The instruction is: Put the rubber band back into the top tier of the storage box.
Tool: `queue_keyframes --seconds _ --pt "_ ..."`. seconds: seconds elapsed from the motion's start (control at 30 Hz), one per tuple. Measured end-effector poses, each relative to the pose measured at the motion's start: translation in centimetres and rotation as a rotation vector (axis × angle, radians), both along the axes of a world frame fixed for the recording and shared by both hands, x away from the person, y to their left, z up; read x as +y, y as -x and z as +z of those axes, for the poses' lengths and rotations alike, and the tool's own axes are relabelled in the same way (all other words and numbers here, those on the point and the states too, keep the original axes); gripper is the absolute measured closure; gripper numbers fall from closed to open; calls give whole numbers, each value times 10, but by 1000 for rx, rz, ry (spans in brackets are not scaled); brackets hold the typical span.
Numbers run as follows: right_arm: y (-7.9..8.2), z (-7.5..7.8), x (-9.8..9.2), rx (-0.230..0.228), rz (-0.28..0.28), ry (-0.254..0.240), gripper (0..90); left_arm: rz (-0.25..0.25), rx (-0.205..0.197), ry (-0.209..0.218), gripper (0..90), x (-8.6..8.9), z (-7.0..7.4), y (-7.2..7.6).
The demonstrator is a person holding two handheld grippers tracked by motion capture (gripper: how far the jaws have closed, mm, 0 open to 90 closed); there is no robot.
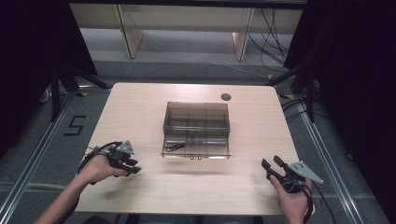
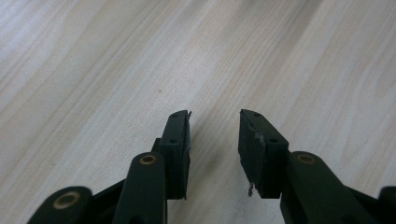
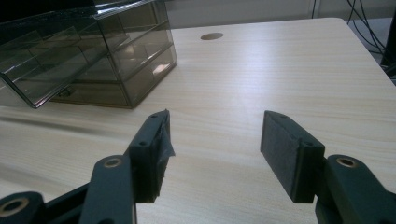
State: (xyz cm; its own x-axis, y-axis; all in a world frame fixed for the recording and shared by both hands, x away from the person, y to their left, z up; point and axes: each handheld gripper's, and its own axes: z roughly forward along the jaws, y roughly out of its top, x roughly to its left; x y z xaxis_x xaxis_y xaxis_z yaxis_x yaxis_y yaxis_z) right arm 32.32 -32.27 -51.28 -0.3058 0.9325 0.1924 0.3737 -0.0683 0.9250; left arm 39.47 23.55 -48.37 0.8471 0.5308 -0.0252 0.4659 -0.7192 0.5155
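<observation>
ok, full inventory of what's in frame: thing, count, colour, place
drawer box: 1, smoky clear plastic, mid-table, lowest drawer pulled out toward the person
small dark item: 1, black, in the open drawer, left end; too small to tell what it is
table: 1, light wood
cable hole: 1, dark, far right of the box
left gripper: 1, black, near-left of table, jaws open, nothing between
right gripper: 1, black, near-right, jaws open, nothing between
</observation>
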Motion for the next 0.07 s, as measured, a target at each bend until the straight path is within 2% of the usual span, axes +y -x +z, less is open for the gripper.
queue_keyframes --seconds 0.07 --pt "0 0 0 1 -1 -1 437 -7 -2 -2 618 1 1 -1"
